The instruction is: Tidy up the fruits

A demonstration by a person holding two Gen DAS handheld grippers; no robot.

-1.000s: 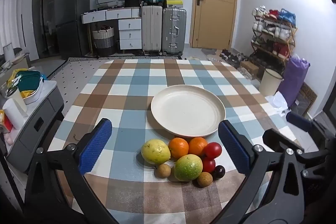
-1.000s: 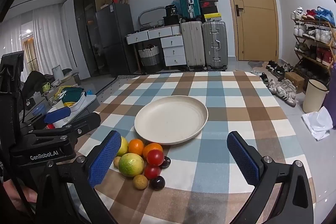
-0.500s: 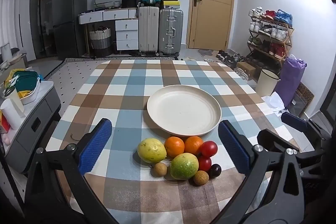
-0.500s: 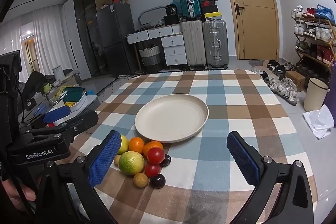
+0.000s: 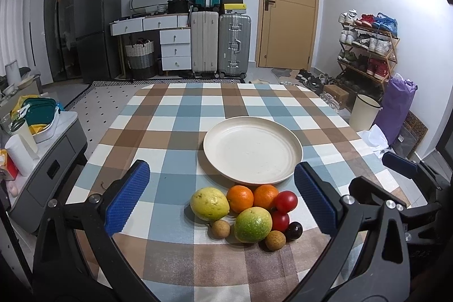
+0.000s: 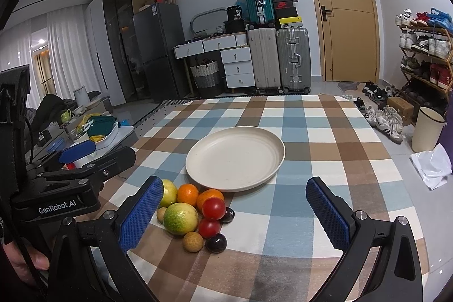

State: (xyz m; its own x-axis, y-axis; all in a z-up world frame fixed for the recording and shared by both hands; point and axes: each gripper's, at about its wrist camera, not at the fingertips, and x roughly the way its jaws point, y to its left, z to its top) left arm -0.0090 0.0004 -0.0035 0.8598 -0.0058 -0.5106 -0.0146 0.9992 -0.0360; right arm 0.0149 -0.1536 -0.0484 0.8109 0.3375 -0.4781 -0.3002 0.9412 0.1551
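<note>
fruits [image 5: 249, 210] clustered beside bare plate [image 5: 252, 153]

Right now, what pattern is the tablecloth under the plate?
The tablecloth is a blue, brown and white check, clearest in the left wrist view.

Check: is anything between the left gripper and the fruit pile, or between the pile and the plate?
Nothing visible. The left gripper is open, with the fruit pile straight ahead; the plate lies empty just behind it.

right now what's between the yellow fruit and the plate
In the left wrist view only bare checked cloth lies between the yellow fruit and the plate; the oranges sit just to the side.
</note>
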